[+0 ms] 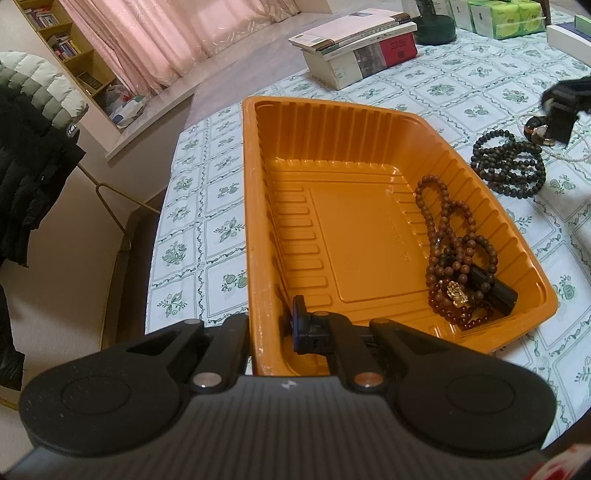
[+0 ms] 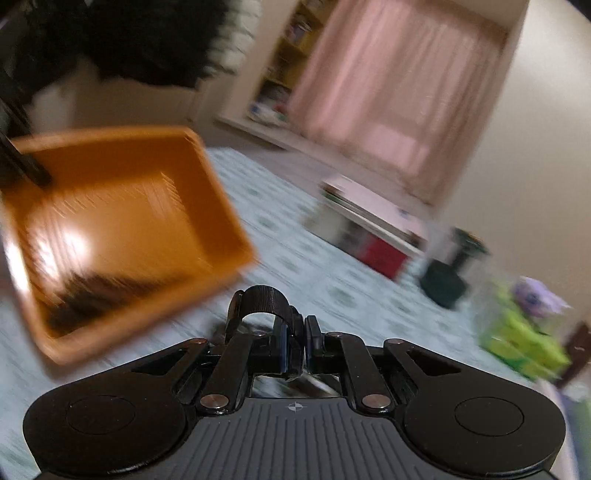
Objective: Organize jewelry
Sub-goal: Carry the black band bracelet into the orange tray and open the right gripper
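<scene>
An orange plastic tray [image 1: 332, 103] lies on the floral tablecloth. My left gripper [image 1: 267, 319] is shut on its near left wall, one finger inside and one outside. In the tray's right end lie brown bead strings [image 1: 452, 236], a gold charm [image 1: 456, 293] and a black piece [image 1: 500, 293]. Dark bead bracelets [image 1: 509, 166] and a pearl strand [image 1: 576, 156] lie on the cloth to the tray's right. My right gripper [image 2: 301, 343] is shut on a black watch strap [image 2: 262, 295], which loops above its fingers. It hangs blurred over the cloth [image 1: 559, 122], with the watch [image 1: 535, 127] beside it. The tray [image 2: 122, 206] is at its left.
A stack of books [image 1: 358, 48] stands behind the tray, with a dark green base [image 1: 436, 26] and green tissue packs [image 1: 506, 18] further right. The table edge runs along the left, with a jacket [image 1: 33, 147] beyond it. The right wrist view is motion-blurred.
</scene>
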A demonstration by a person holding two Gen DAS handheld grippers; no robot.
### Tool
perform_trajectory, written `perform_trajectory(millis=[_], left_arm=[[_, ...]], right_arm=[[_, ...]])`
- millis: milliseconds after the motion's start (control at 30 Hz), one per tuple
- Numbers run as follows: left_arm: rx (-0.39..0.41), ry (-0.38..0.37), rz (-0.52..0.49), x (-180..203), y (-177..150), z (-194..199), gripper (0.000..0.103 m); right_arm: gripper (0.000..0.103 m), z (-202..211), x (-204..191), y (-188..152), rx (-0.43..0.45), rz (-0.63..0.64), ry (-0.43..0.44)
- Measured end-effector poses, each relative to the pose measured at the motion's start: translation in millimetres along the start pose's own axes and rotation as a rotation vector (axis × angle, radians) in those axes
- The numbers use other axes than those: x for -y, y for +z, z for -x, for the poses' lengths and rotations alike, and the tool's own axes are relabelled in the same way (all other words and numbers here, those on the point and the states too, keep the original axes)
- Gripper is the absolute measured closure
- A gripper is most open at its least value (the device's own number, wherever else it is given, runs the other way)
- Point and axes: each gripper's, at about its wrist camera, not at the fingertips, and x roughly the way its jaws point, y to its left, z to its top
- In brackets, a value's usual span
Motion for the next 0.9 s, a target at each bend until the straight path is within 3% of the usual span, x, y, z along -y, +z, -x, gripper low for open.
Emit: perform_trajectory(millis=[133, 300, 900], left_arm=[[0.0, -0.007, 0.002, -1, -1, -1, 0.098], [0.004, -0.016, -0.008, -2, 0, 0, 0.098], [0.008, -0.03, -0.013, -3, -2, -1, 0.099]], right_arm=[[0.094, -6, -35, 25, 0.035, 0.019, 0.104], [0.094, -20, -66, 44, 0.056, 0.033, 0.175], [0.091, -46, -98, 44, -0.002, 0.038, 0.254]])
